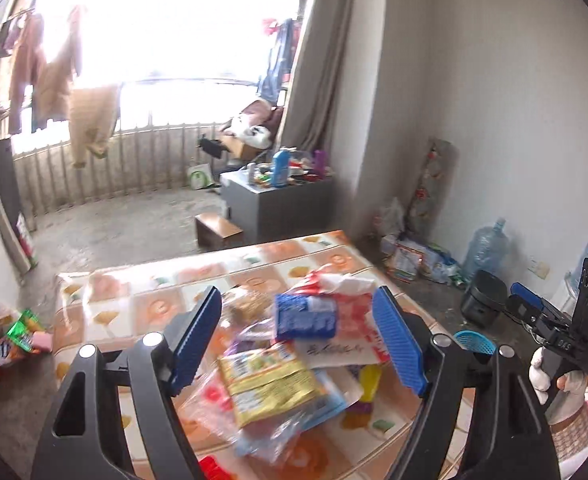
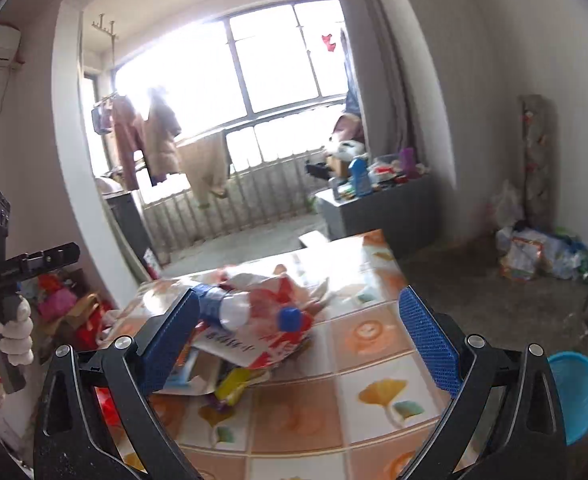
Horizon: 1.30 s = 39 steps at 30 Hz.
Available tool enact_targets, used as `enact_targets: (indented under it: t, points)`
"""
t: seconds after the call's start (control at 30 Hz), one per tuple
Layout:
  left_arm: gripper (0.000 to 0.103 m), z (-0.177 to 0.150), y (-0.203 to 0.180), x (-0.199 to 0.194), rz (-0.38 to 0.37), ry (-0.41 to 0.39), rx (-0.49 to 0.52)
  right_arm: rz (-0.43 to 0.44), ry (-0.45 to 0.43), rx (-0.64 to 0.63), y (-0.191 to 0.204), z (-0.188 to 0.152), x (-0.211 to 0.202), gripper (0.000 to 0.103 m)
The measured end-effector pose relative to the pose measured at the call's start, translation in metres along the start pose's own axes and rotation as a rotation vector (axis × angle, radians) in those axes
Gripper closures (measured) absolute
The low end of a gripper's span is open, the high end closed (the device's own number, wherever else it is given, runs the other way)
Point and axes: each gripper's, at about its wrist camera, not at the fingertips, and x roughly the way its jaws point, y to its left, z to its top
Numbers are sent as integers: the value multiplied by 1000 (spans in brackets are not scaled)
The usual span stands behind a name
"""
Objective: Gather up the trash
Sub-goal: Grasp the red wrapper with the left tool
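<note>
A pile of trash lies on the table with the floral tile cloth (image 1: 141, 300). It holds a plastic bottle with a blue label (image 1: 306, 316), a yellow snack packet (image 1: 265, 380) and a red-and-white bag (image 1: 346, 292). My left gripper (image 1: 298, 340) hovers open above the pile, and its blue pads touch nothing. In the right wrist view the same bottle shows its blue cap (image 2: 289, 318) among the wrappers. My right gripper (image 2: 300, 342) stands wide open over the table (image 2: 374, 360), to the right of the pile, with nothing between its pads.
A round blue basket (image 2: 574, 392) sits on the floor at the table's right. More litter lies on the floor at the left (image 1: 13, 336) and by the right wall (image 2: 534, 252). A water jug (image 1: 486, 248) and a grey cabinet (image 1: 277, 204) stand beyond. White-gloved hands (image 2: 13, 332) hold the tools.
</note>
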Motion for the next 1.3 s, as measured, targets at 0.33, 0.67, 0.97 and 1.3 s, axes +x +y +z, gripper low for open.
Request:
enact_targets:
  t: [0.33, 0.67, 0.97, 1.3]
  points:
    - [50, -112, 106, -27, 102, 158, -353, 283, 356, -117, 111, -50, 64, 32]
    - [55, -172, 121, 18, 16, 356, -457, 247, 438, -43, 115, -42, 98, 54]
    - [55, -173, 119, 40, 0, 369, -431, 191, 479, 21, 104, -46, 119, 58]
    - [87, -169, 96, 54, 61, 379, -229, 170, 504, 18, 107, -48, 133, 58]
